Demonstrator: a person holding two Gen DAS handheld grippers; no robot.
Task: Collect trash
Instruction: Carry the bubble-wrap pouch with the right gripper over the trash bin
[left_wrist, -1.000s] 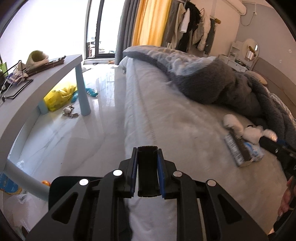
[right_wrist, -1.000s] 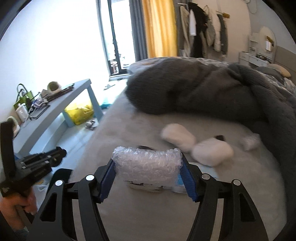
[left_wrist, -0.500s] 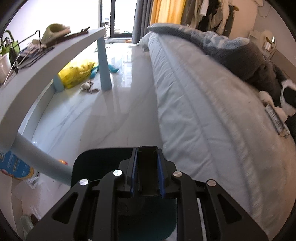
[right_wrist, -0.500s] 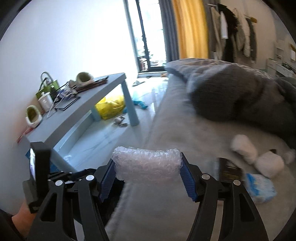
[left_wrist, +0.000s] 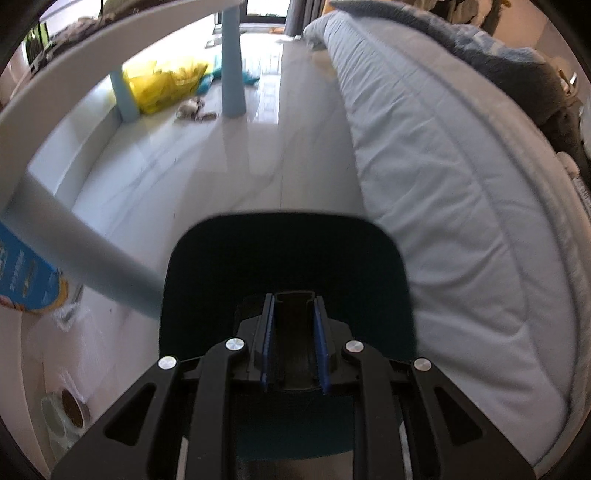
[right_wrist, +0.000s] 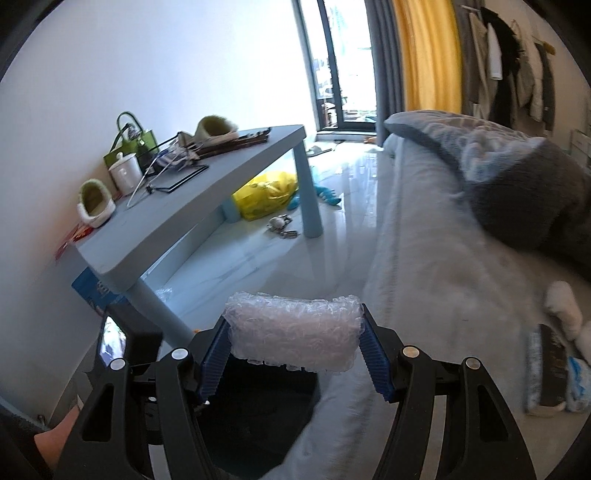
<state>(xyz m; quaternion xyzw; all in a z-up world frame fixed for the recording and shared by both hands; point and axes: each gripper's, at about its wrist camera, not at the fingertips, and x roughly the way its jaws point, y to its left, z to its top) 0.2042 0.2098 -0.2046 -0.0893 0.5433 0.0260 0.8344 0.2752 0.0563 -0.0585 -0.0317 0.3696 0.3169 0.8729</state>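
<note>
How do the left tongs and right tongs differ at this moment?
The left tongs are shut, their blue pads narrowly apart on a thin black rim; the right tongs stand wide, clamped on a bubble-wrap wad. The left point steeply down into the dark bin; the right sit above its edge beside the bed. Both have black arms and blue pads.

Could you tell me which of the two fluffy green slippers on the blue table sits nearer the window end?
The slipper resting atop the clutter; the other slipper stands near the white jar, toward the camera.
</note>
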